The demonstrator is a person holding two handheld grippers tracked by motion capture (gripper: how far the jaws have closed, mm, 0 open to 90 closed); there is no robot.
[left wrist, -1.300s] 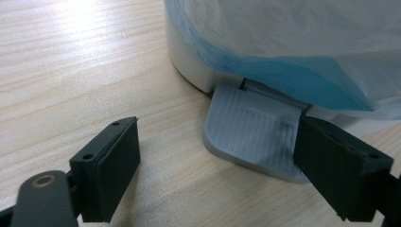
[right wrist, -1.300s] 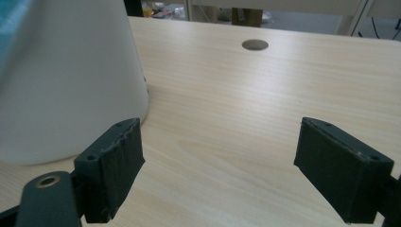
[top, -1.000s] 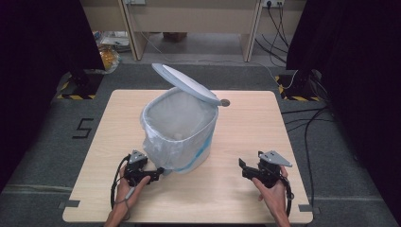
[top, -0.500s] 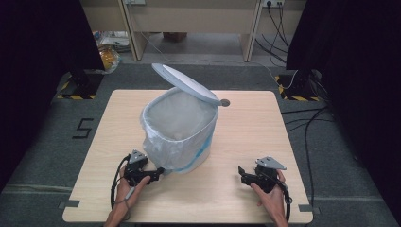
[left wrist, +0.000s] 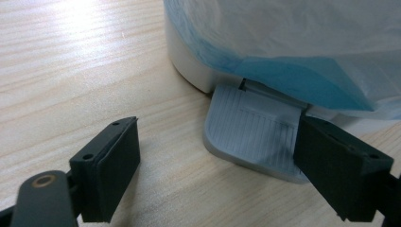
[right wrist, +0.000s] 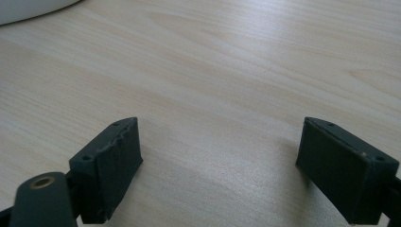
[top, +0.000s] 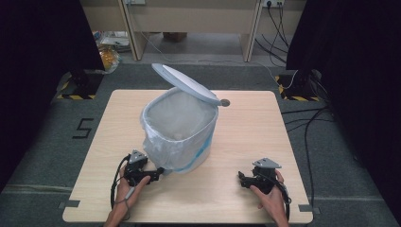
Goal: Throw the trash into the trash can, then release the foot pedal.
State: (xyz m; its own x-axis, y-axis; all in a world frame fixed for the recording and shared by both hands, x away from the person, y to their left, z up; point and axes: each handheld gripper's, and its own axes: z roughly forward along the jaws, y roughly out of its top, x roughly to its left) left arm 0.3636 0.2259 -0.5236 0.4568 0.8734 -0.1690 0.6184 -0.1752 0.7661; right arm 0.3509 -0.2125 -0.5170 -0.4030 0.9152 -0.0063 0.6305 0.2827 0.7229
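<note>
Left gripper view: pedal (left wrist: 253, 137) of bin (top: 182, 130) under one jaw of wide-open left gripper (left wrist: 217, 165); right gripper (top: 246, 179) open, empty.

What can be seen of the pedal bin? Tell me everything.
The pedal bin stands upright on the table, white, plastic by the look, lined with a pale bag folded over the rim, blue below. Its grey lid stands open. A ribbed grey pedal sticks out at the base; one jaw of the open left gripper rests on it.
</note>
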